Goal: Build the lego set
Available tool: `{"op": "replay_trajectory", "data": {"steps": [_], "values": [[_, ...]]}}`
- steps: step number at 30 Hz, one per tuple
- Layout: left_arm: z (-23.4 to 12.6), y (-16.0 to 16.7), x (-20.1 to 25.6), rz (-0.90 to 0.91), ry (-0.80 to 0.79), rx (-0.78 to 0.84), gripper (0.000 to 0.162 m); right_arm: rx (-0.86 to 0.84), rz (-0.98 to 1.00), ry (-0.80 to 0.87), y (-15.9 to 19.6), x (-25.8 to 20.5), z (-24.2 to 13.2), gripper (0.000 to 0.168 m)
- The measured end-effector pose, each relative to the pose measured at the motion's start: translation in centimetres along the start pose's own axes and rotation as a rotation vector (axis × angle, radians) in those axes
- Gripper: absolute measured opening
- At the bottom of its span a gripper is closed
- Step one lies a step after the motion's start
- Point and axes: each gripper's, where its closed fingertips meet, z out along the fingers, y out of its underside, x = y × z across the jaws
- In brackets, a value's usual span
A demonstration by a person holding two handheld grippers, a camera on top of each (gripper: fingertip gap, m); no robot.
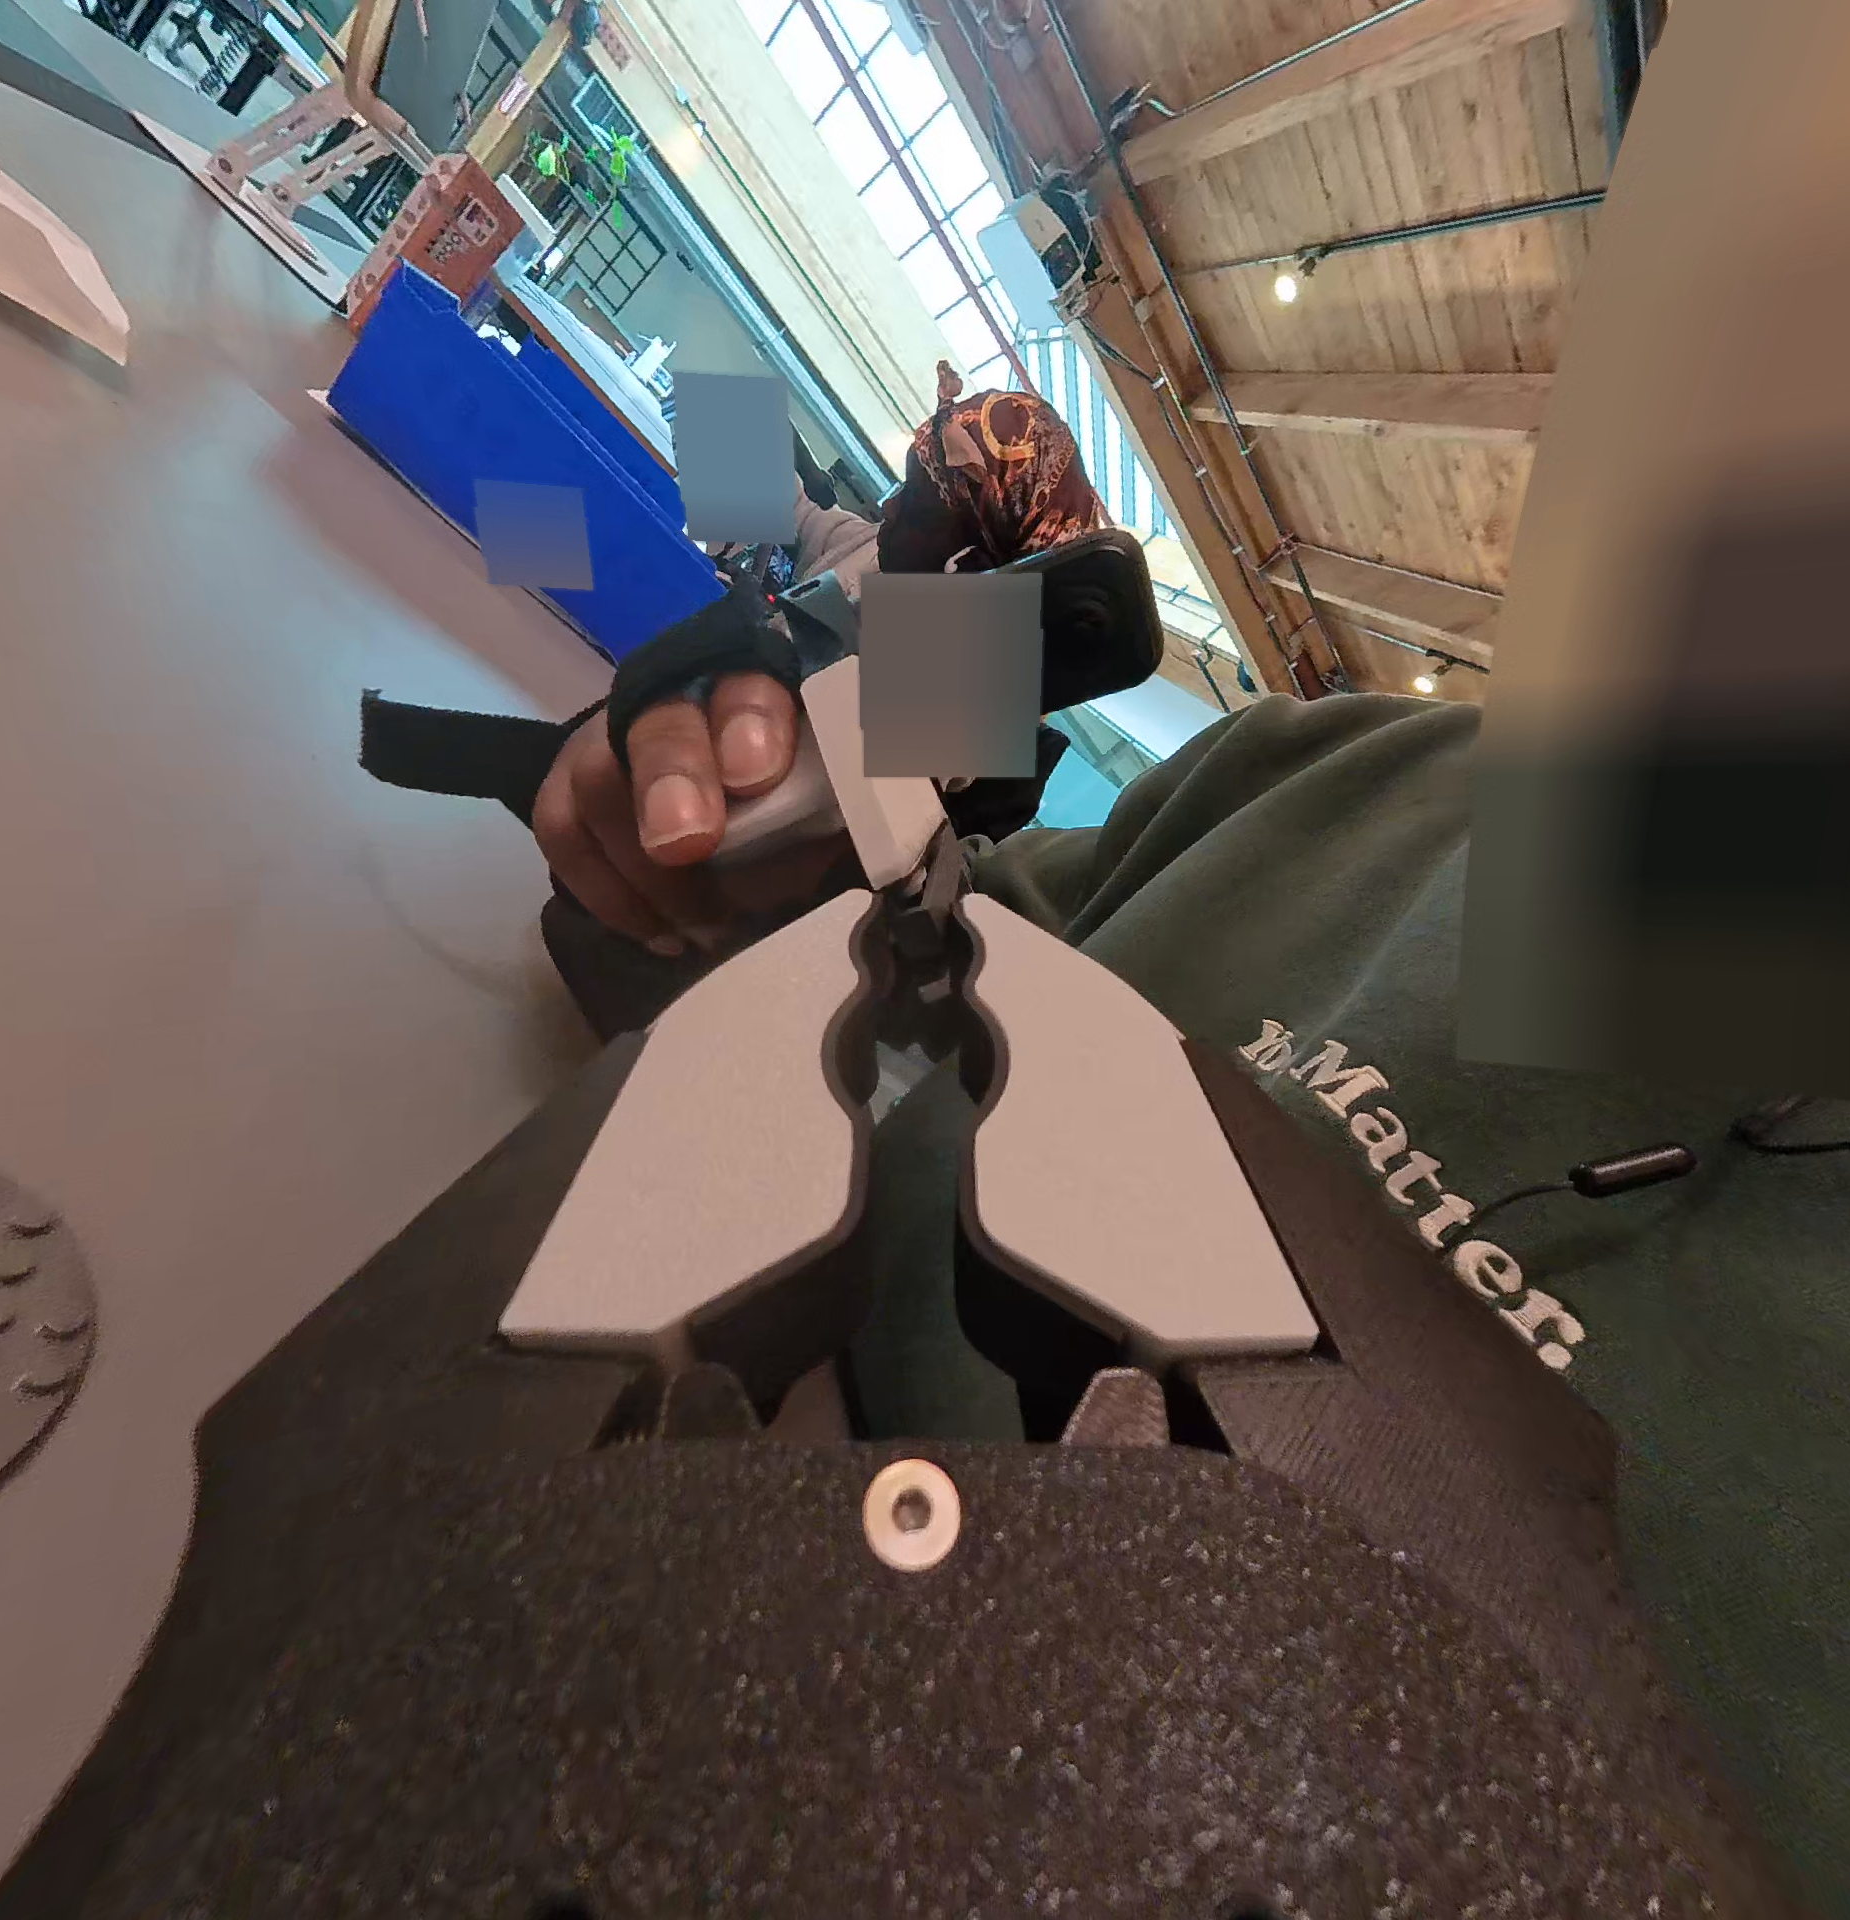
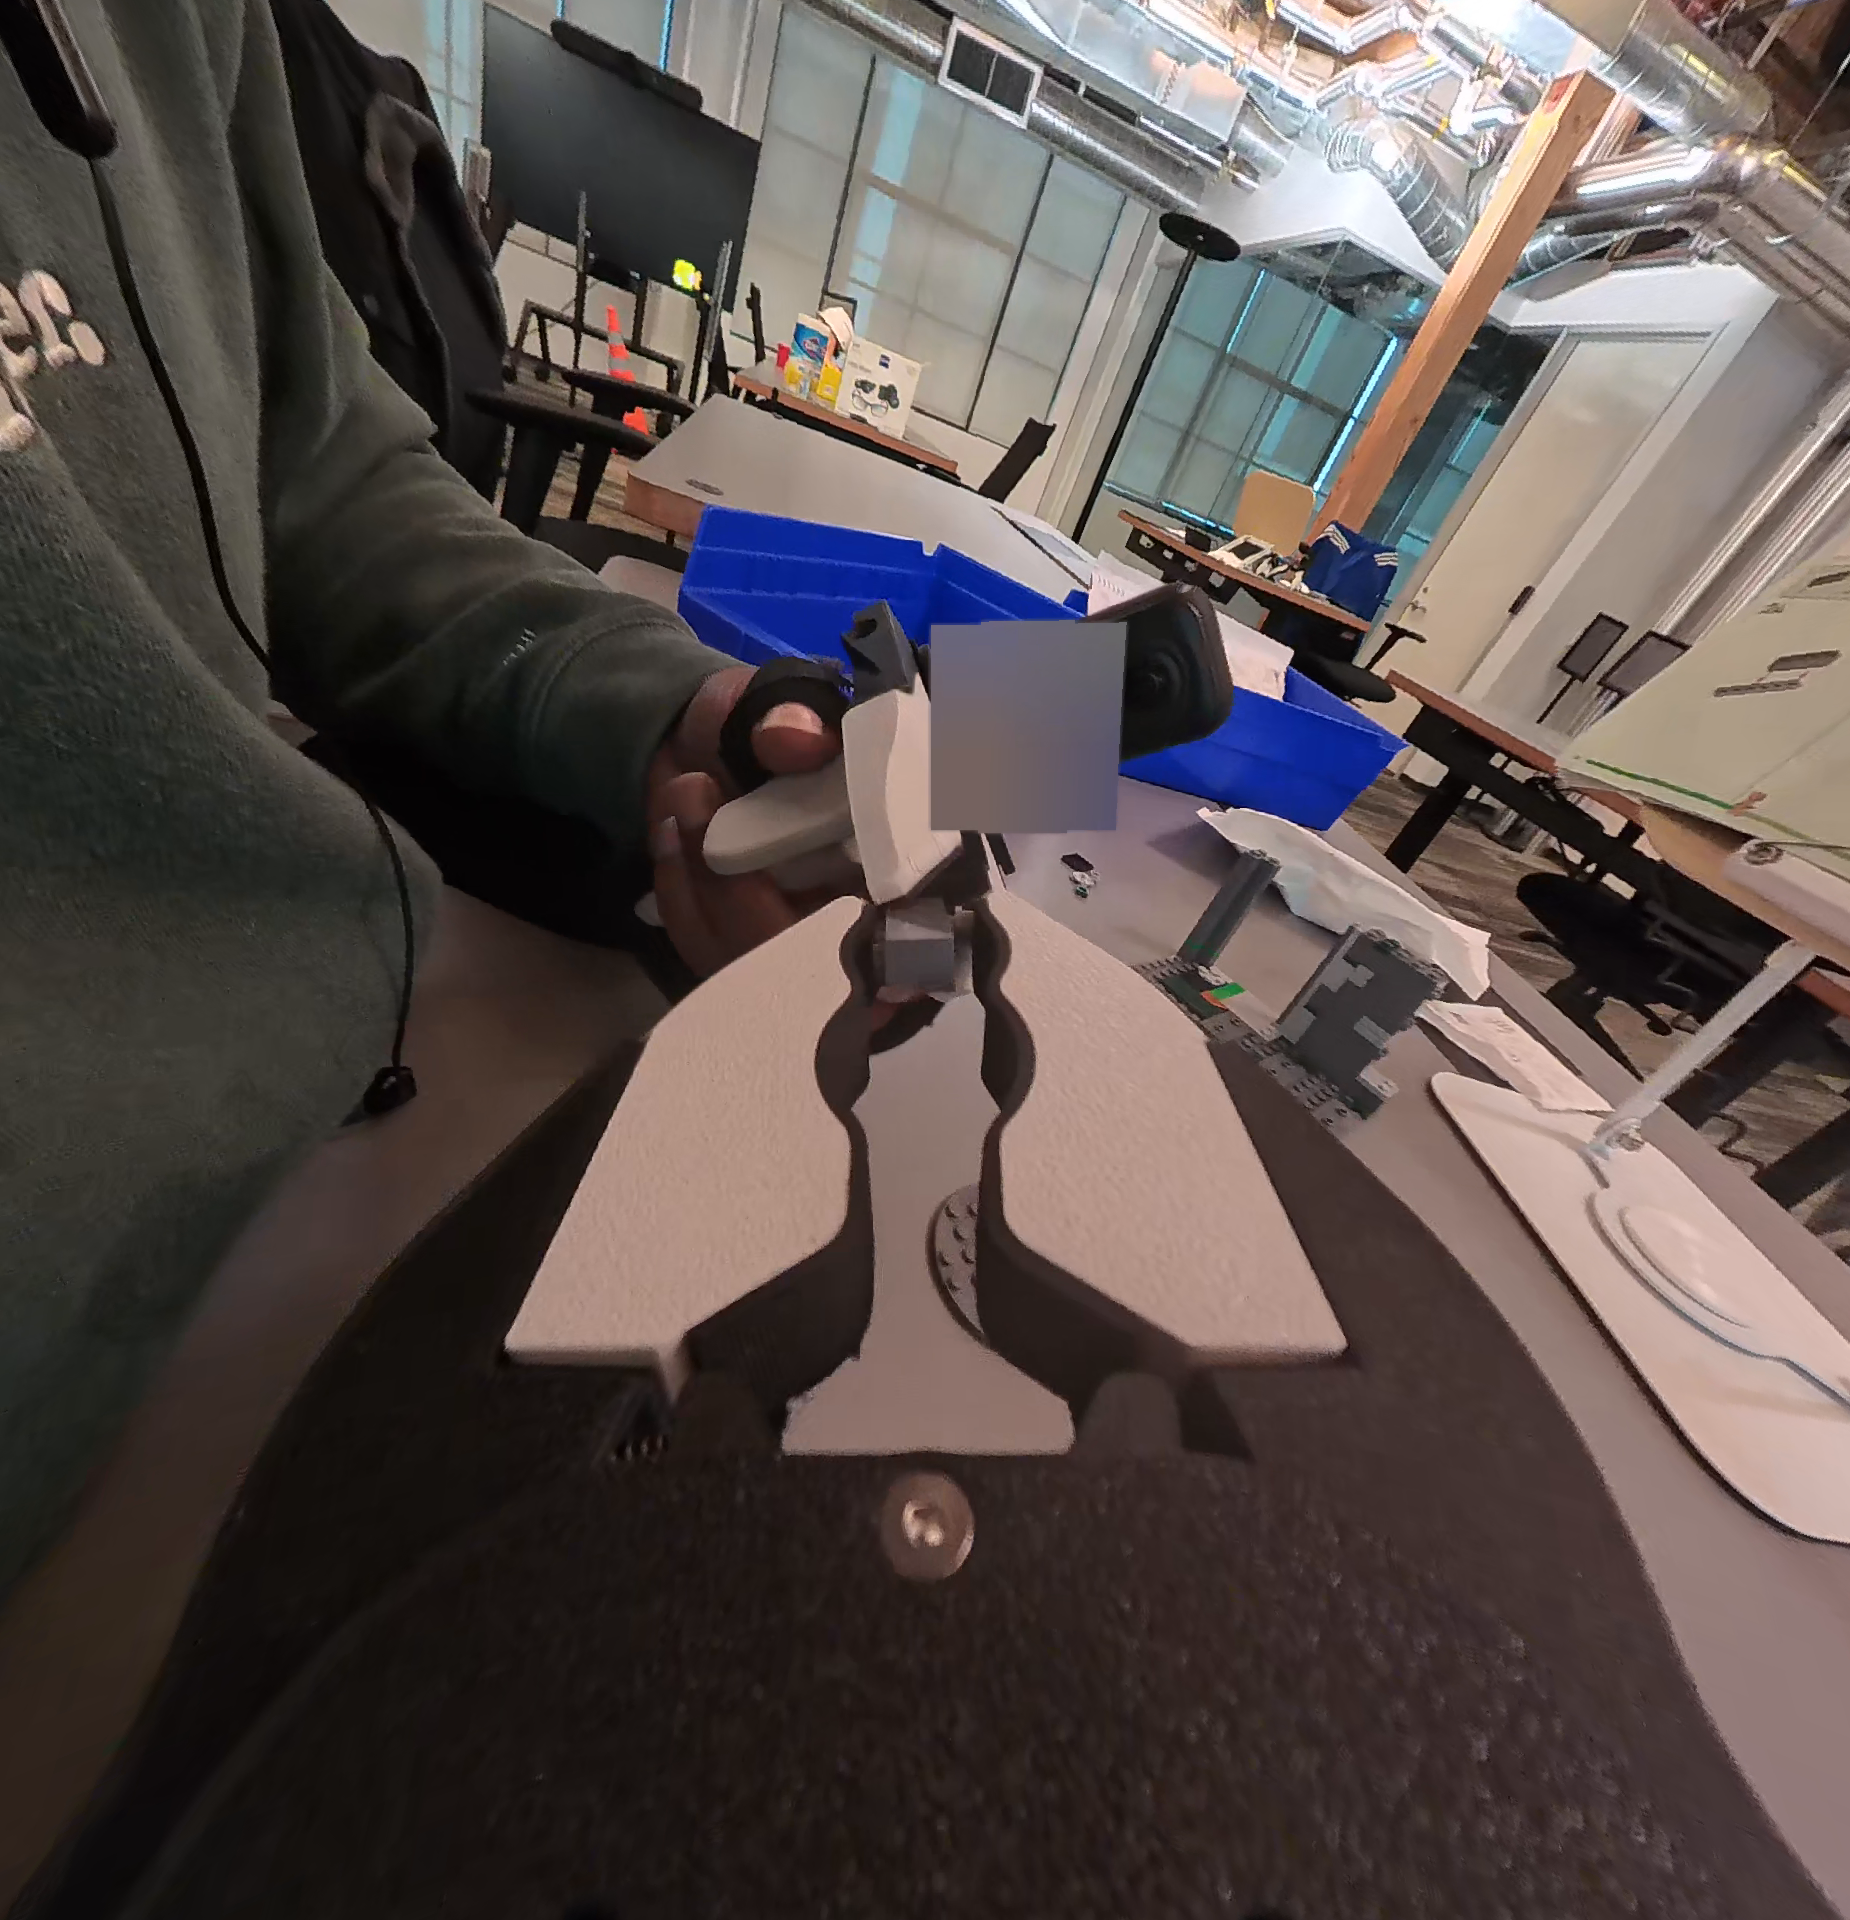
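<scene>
My two grippers face each other tip to tip above the grey table, in front of a person in a green sweatshirt. In the left wrist view my left gripper (image 1: 919, 940) is shut on a small dark grey lego piece (image 1: 936, 904). The right gripper (image 1: 916, 868) comes in from beyond, held by a hand. In the right wrist view my right gripper (image 2: 916, 951) is shut on a small grey brick (image 2: 913, 958). The left gripper (image 2: 936, 883) meets it from above. How the two pieces join is hidden by the fingertips.
A partly built grey lego structure (image 2: 1347, 997) stands on the table to the right, next to a white plastic bag (image 2: 1336, 894). A round grey studded plate (image 2: 957, 1247) lies below the grippers and shows in the left wrist view (image 1: 17, 1320). Blue bins (image 2: 1264, 748) stand behind. A white stand base (image 2: 1679, 1247) is at the right. Left and right tips are no more than a few centimetres apart.
</scene>
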Motion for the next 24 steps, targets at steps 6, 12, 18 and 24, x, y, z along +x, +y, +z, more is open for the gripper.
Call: {"op": "replay_trajectory", "data": {"steps": [6,12,18,24], "values": [[-0.2,0.0,-0.2,0.028,-0.005,0.005,0.009,-0.038,-0.043,0.011,0.3,0.1,0.1,0.017],[-0.2,0.1,0.0,0.087,0.008,0.001,0.009,-0.080,-0.125,-0.006,0.1,-0.1,0.1,0.017],[-0.2,0.2,0.4,0.110,0.017,-0.015,0.009,-0.106,-0.185,-0.037,-0.2,-0.4,0.1,0.017],[-0.1,0.1,0.8,0.076,0.050,0.002,0.008,-0.104,-0.209,-0.057,-0.6,-0.5,0.4,0.017]]}}
